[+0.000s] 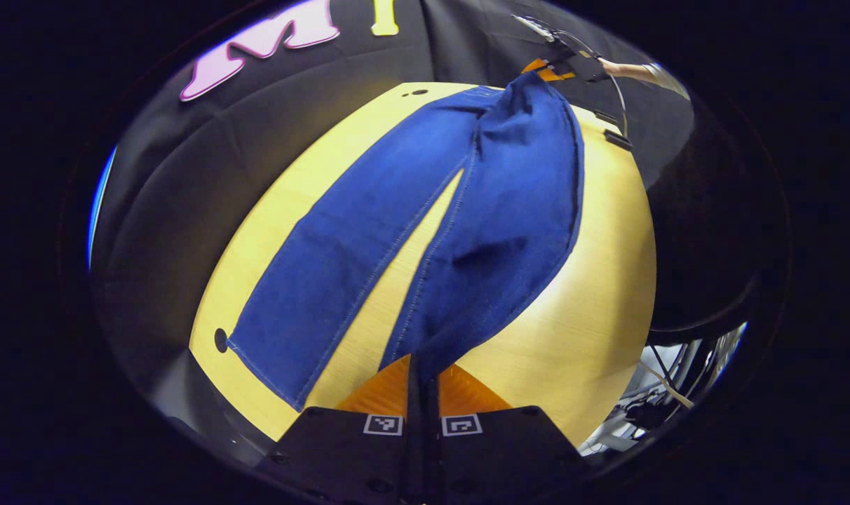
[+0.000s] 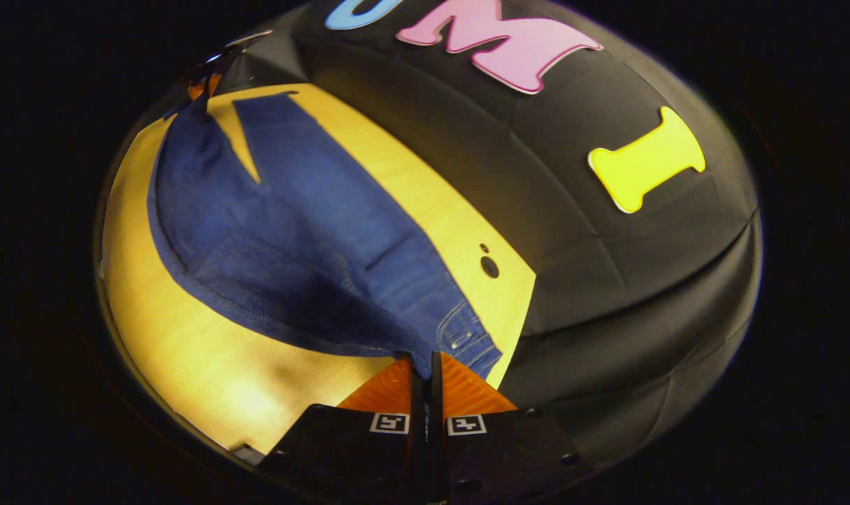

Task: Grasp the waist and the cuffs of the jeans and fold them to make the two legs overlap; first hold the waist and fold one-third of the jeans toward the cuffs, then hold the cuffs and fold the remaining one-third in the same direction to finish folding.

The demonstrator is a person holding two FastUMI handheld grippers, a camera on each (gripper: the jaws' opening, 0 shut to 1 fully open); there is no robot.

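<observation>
Blue jeans (image 1: pixel 397 231) lie lengthwise on a yellow wooden table (image 1: pixel 600 280). In the left gripper view my left gripper (image 1: pixel 423 365) is shut on the cuff of one leg, which is lifted and bulges above the table. The other leg lies flat, its cuff near the table's corner. At the far end the right gripper (image 1: pixel 548 70) holds the waist, with a person's arm (image 1: pixel 632 70) behind it. In the right gripper view my right gripper (image 2: pixel 425 361) is shut on the waist edge of the jeans (image 2: pixel 292 231), beside the button. The left gripper (image 2: pixel 204 81) shows far off at the cuff.
Black cloth walls stand close behind the table (image 2: pixel 186 351) on its far sides. Small round holes mark the tabletop (image 1: pixel 220 340) (image 2: pixel 489 266). Cables and metal parts (image 1: pixel 677 379) sit below the table's edge at the lower right of the left gripper view.
</observation>
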